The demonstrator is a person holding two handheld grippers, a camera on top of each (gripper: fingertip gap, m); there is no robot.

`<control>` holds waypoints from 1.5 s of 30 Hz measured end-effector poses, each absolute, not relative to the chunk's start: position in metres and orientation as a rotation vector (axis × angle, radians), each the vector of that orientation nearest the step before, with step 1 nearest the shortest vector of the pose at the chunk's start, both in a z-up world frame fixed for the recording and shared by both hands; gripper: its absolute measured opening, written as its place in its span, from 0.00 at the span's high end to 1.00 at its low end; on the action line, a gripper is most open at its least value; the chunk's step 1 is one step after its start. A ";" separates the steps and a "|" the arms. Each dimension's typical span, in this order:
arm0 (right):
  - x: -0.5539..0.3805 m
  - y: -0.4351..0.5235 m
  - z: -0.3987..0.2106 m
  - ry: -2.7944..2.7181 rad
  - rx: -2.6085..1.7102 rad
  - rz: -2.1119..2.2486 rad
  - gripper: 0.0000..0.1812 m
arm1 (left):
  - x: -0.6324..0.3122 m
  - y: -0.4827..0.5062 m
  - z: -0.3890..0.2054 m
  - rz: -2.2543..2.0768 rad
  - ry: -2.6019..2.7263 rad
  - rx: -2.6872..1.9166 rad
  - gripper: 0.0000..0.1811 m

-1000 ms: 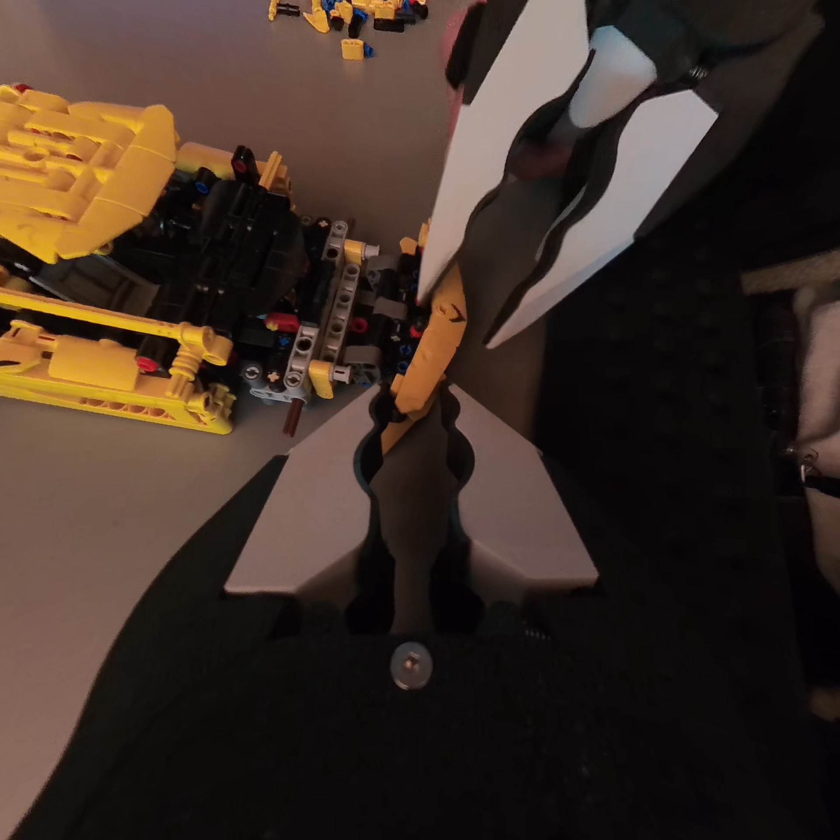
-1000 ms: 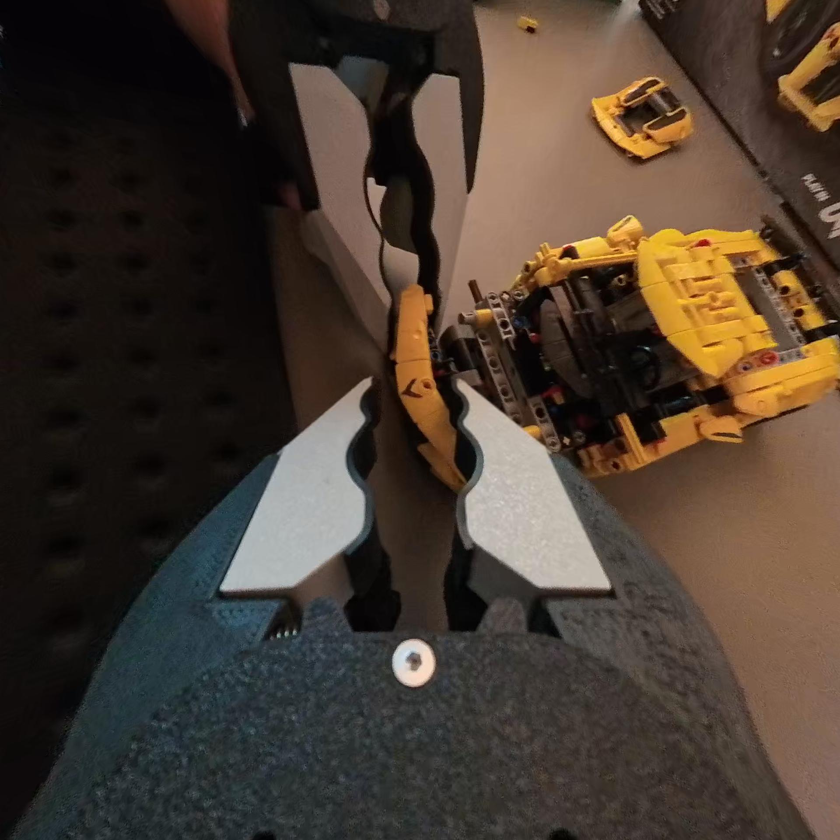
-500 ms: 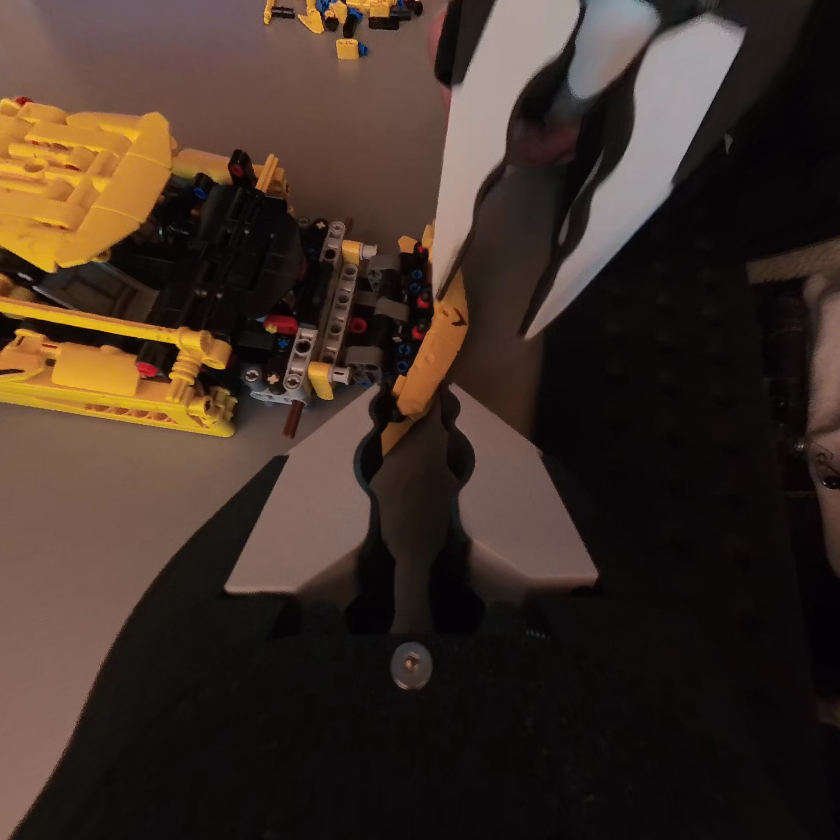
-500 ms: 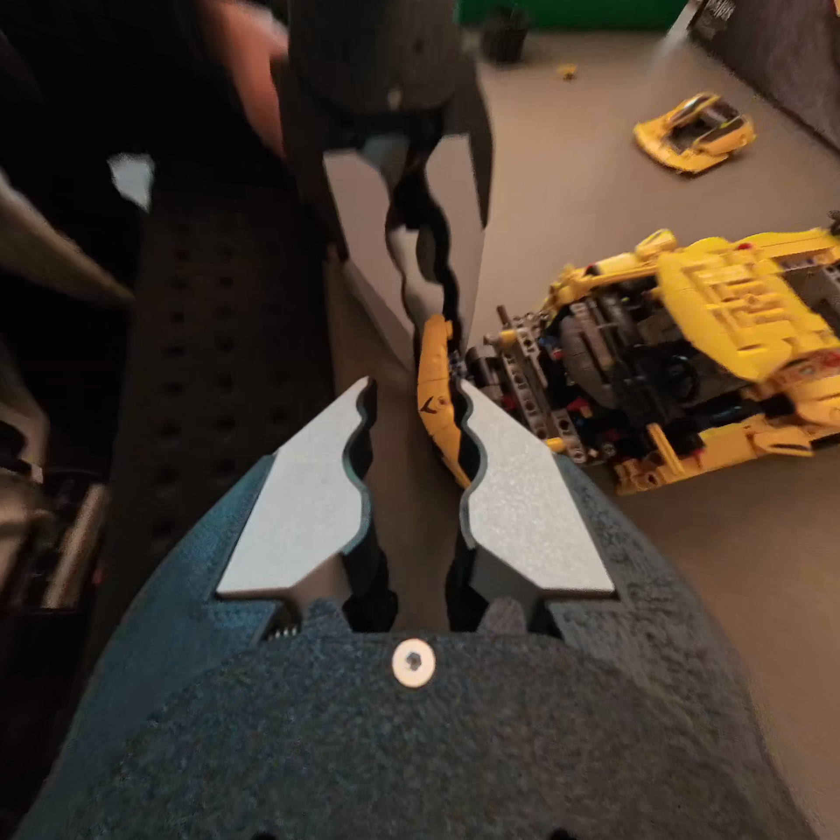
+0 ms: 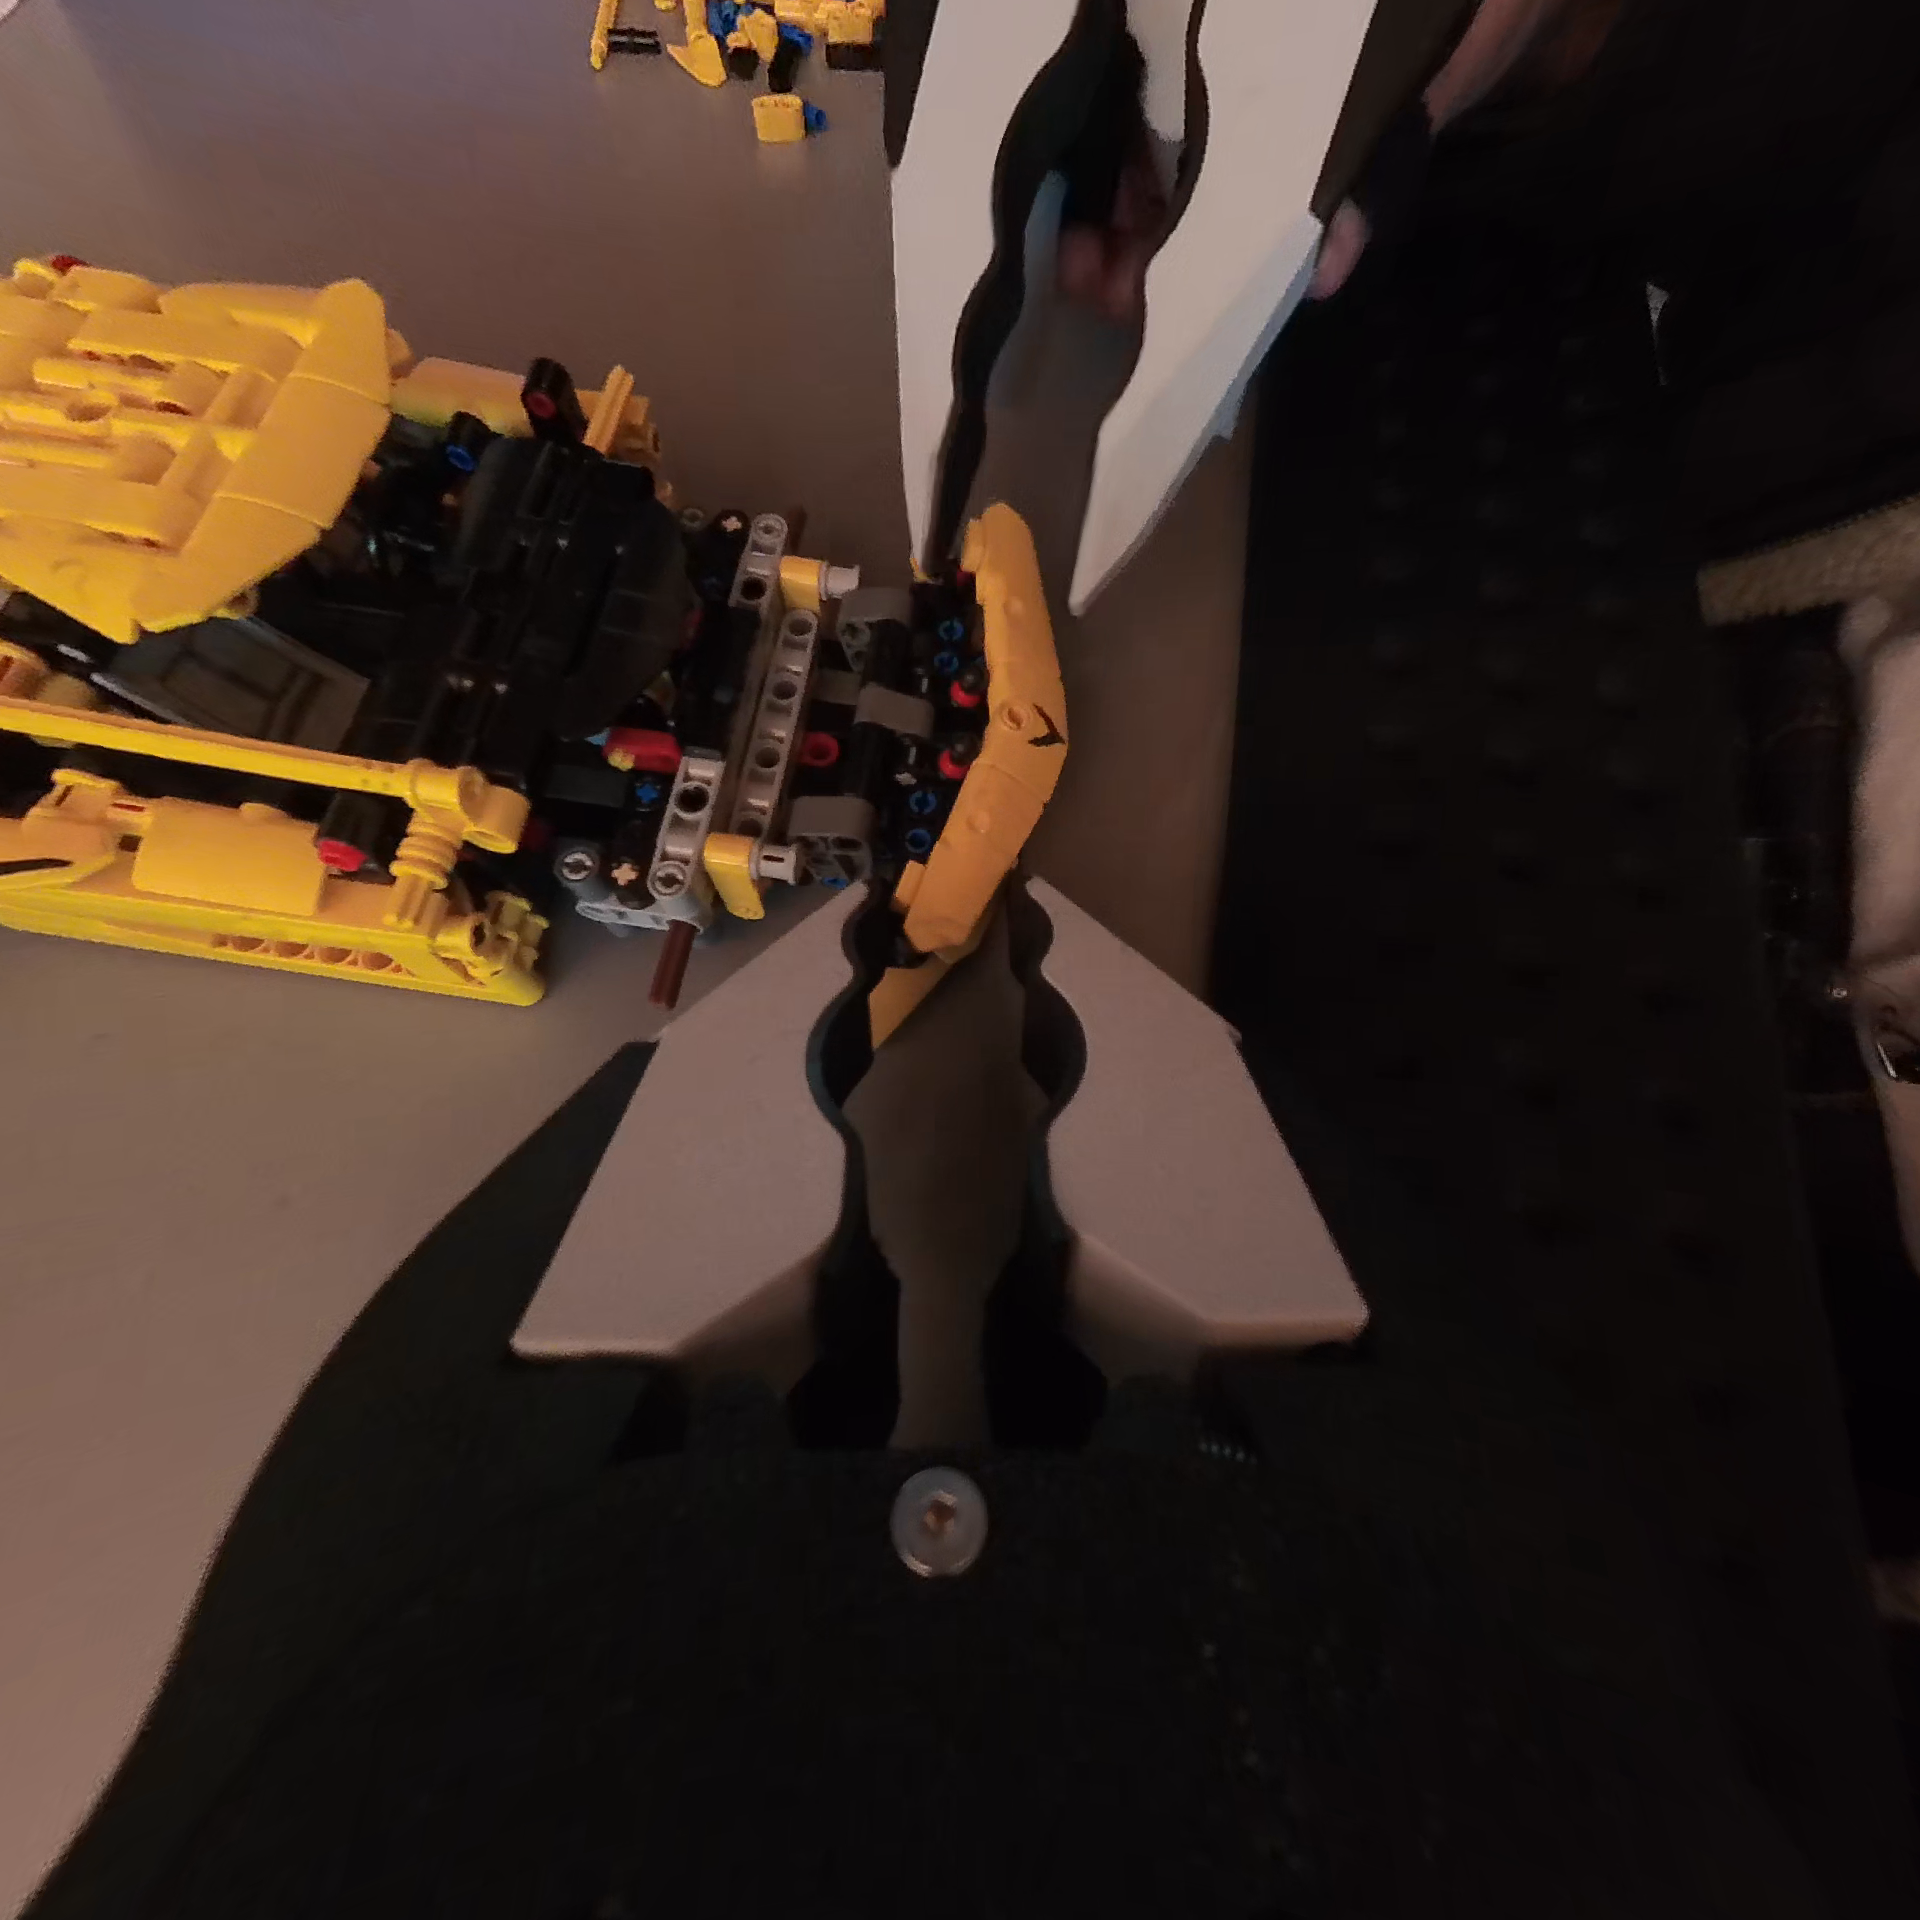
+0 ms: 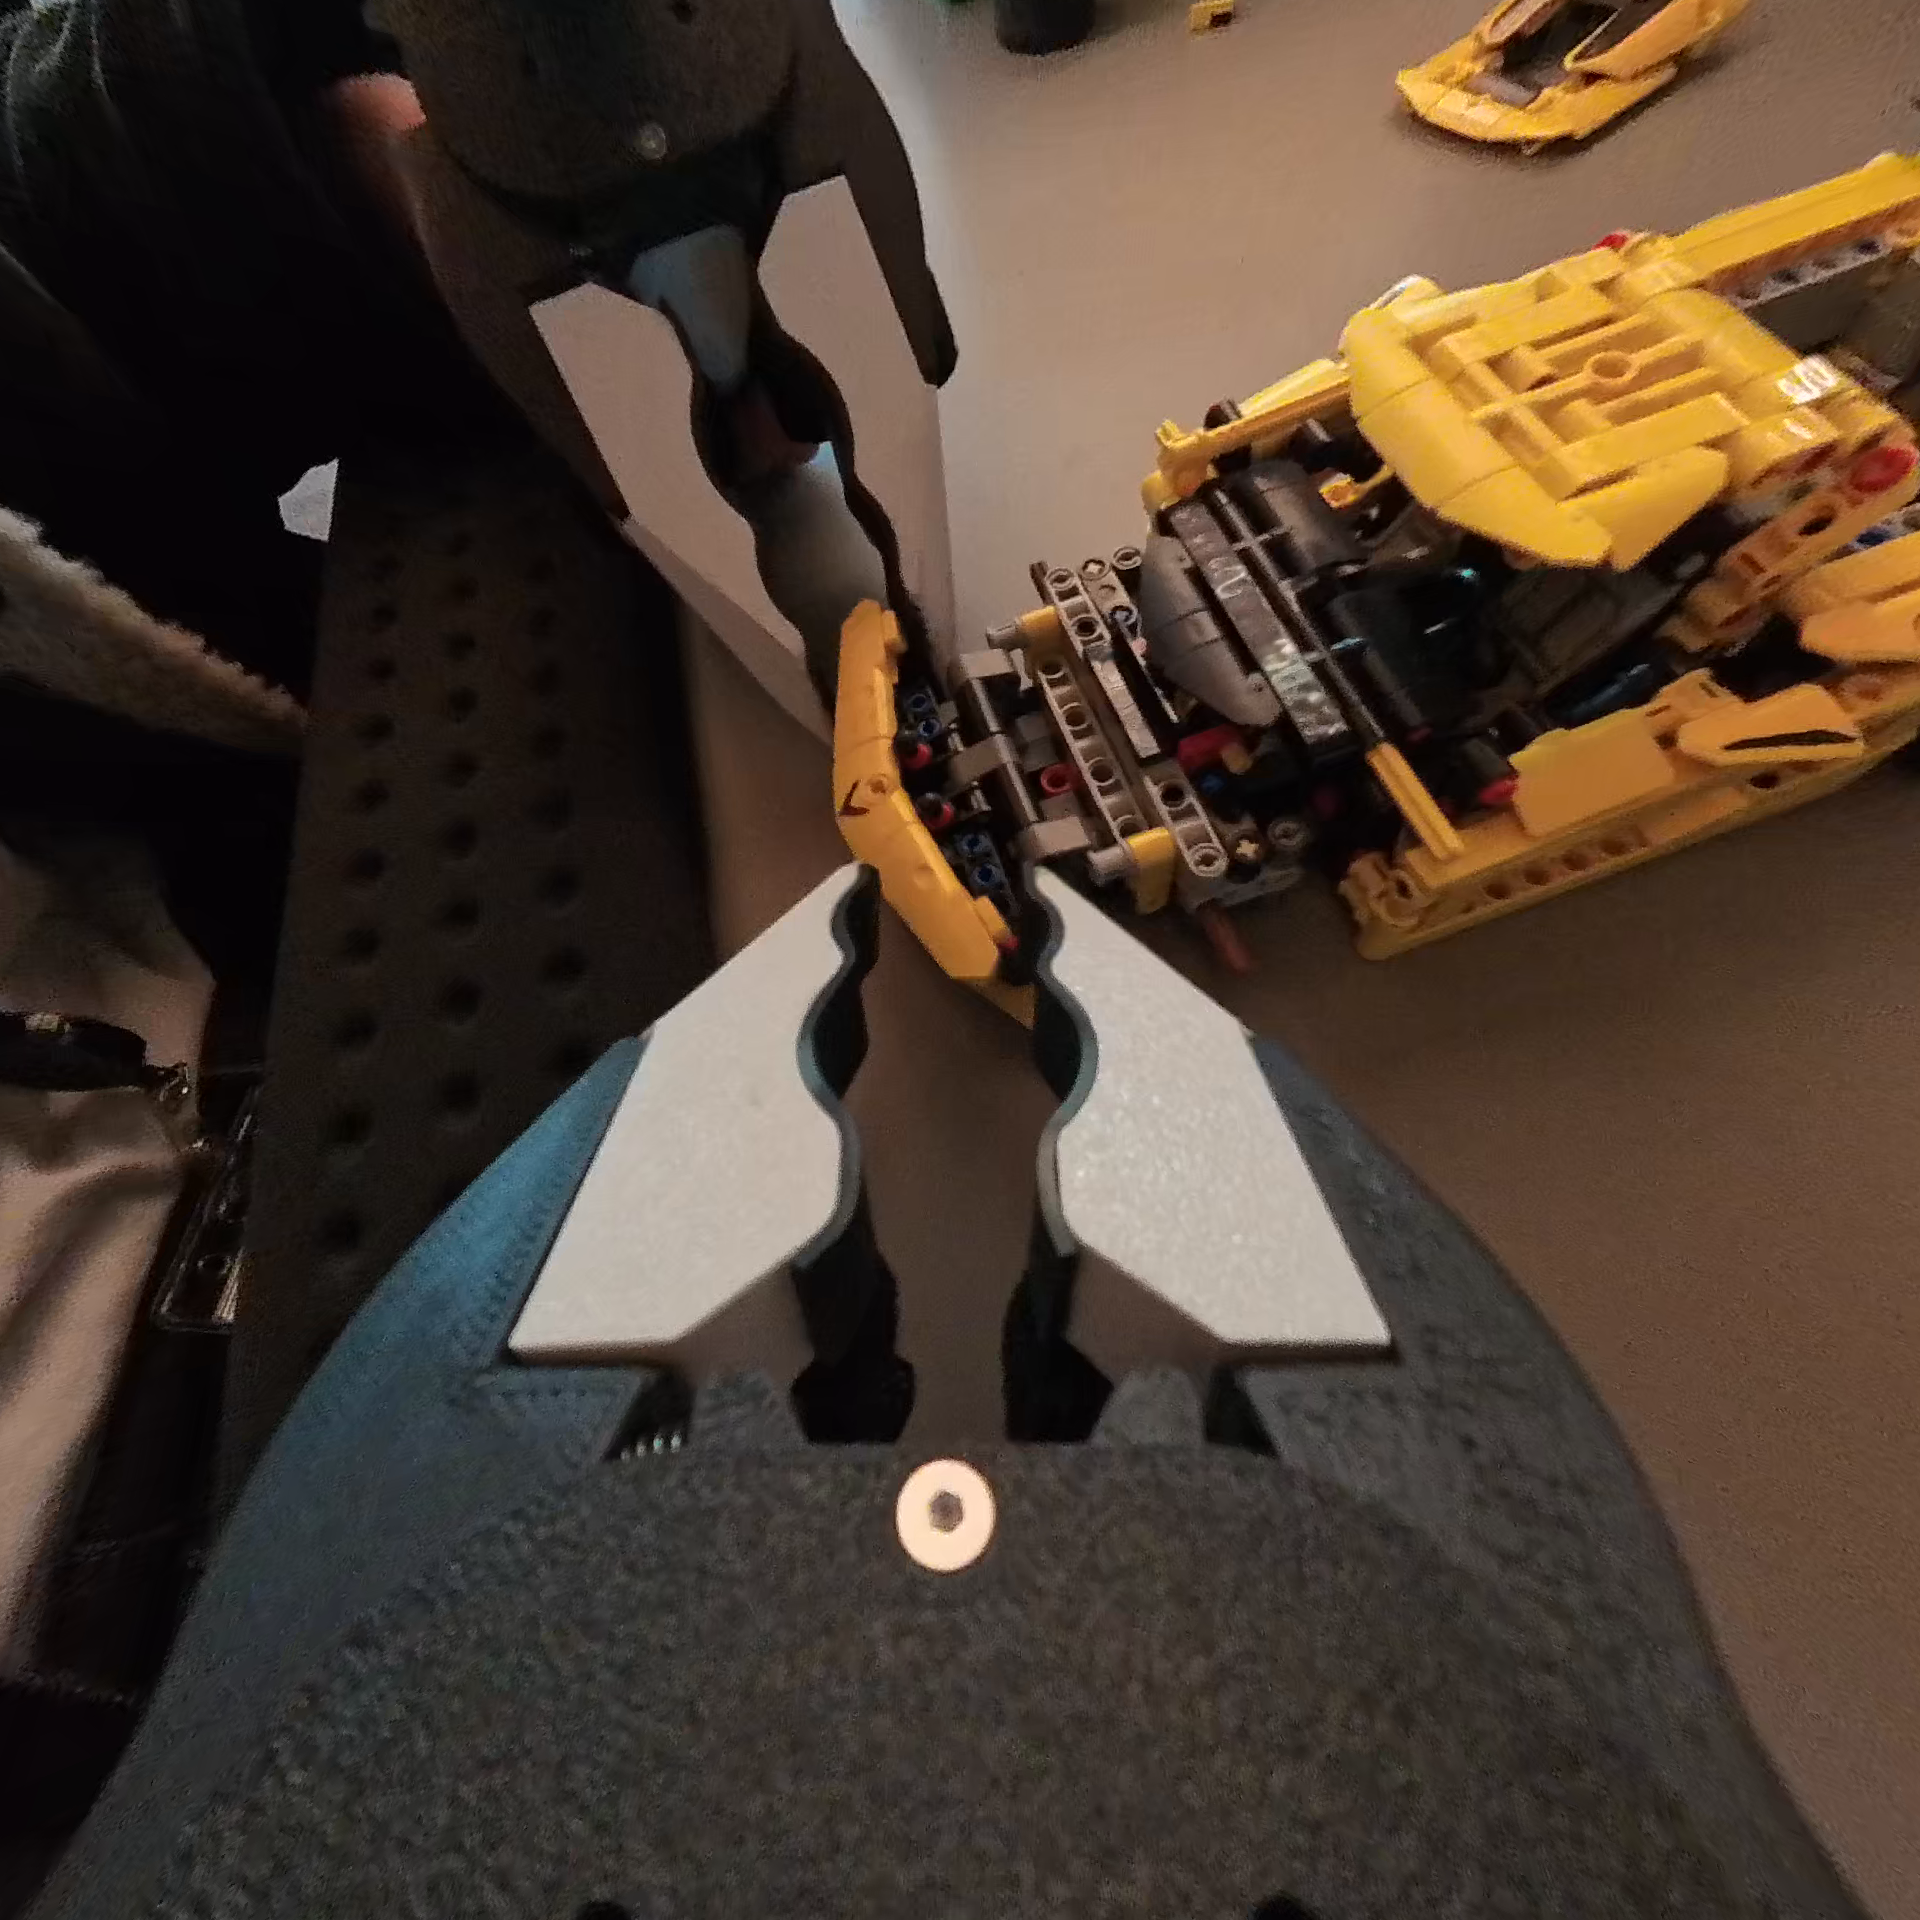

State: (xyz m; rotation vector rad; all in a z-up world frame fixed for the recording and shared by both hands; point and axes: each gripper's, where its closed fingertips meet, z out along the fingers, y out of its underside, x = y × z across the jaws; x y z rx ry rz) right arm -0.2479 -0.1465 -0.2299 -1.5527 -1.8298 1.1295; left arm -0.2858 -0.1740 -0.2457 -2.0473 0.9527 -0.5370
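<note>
On the grey tabletop (image 5: pixel 260 1195), a yellow and black brick-built model car (image 5: pixel 343 665) lies with its open end toward the near table edge. Curved yellow bumper panel (image 5: pixel 1003 727) sits across that end, touching the exposed grey beams and black frame. Left gripper (image 5: pixel 940 914): grey wavy-edged fingers close around the panel's near end, tips touching it, narrow gap behind. Right gripper (image 6: pixel 951 914): jaws set around the panel's other end, one tip each side; actual clamping cannot be told. Each gripper also shows in the other's view, above the panel. Far side: small pile of loose yellow, black and blue brick pieces (image 5: pixel 748 52). Separate yellow car body shell (image 6: pixel 1558 73) lies far right, well apart. Dark perforated mat (image 6: pixel 468 831) runs beside the table edge.
</note>
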 end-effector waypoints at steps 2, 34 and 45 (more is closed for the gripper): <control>-0.249 -0.142 -0.231 -1.810 -1.582 1.126 0.86 | -0.287 -0.175 -0.245 -0.550 0.942 -2.050 0.87; -0.265 -0.113 -0.240 -1.132 -2.321 1.813 0.97 | -0.321 -0.135 -0.254 -0.665 0.376 -2.286 0.91; -0.258 -0.121 -0.241 -1.205 -2.346 1.909 0.97 | -0.317 -0.138 -0.254 -0.675 0.388 -2.286 0.91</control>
